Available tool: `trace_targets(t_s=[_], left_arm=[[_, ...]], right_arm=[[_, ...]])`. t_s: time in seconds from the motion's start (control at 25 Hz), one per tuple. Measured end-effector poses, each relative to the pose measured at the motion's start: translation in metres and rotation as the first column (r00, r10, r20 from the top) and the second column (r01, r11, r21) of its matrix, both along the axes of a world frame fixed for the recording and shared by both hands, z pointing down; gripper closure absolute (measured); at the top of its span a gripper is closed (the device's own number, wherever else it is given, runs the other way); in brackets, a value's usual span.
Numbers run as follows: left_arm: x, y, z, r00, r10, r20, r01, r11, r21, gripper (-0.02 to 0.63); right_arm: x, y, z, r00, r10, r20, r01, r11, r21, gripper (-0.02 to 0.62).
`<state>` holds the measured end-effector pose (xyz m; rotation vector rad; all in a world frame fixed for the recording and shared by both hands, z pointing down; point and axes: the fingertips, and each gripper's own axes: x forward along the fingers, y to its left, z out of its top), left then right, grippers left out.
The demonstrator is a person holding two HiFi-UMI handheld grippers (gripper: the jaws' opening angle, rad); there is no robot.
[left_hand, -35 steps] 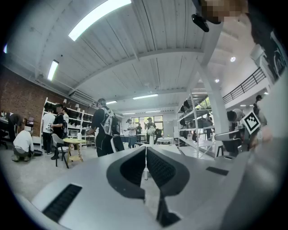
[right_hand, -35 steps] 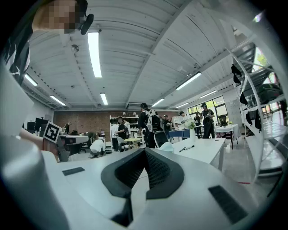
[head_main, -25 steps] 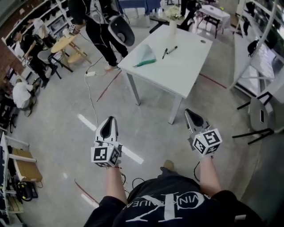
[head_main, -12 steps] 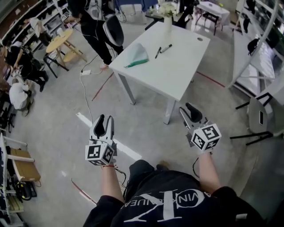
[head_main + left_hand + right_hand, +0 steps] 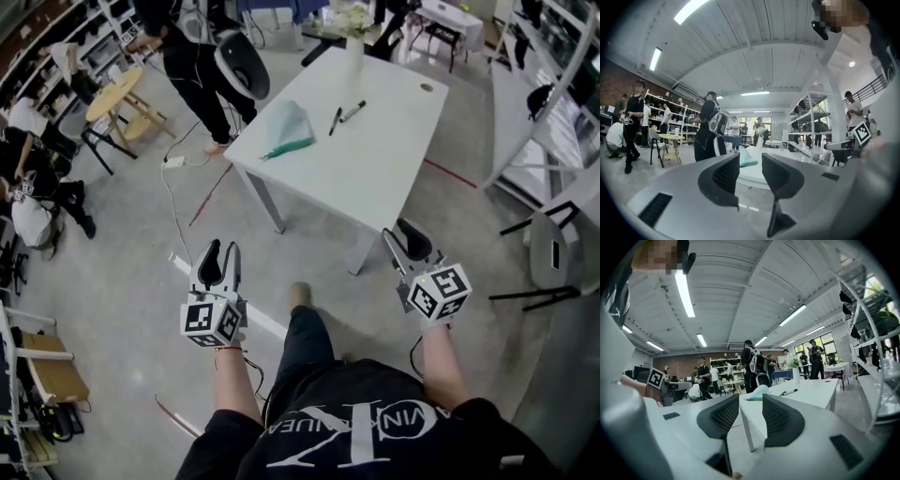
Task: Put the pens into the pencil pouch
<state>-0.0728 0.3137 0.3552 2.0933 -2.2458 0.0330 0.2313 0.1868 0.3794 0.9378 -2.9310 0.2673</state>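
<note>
Stock at this moment:

- Left gripper (image 5: 217,261): jaws apart, have just been opening, nothing between them. I hold it over the floor, short of the table (image 5: 384,173).
- Right gripper (image 5: 408,239): jaws wider apart, have just been opening, nothing between them. It is near the table's front corner.
- Pouch (image 5: 286,120): pale teal, near the table's left edge. The green strip along its near side could be a pen or a zip, I cannot tell.
- Pens (image 5: 336,120): two dark ones, close together, just right of the pouch.

Step in hand: approach, nothing picked up. Next, I judge, I close in on the table, take a pen with the right and steady the pouch mouth with the left.
</note>
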Motion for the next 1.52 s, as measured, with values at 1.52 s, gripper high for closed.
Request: trace_targets(t_s=[1.52], left_arm=[[-0.104, -0.321, 0.099, 0.882, 0.470, -0.042, -0.465, 0.851, -0.243, 0.428]], right_arm=[[-0.180, -0.230, 0.082, 0.967, 0.151, -0.203, -0.200, 0.948, -0.246, 0.442]])
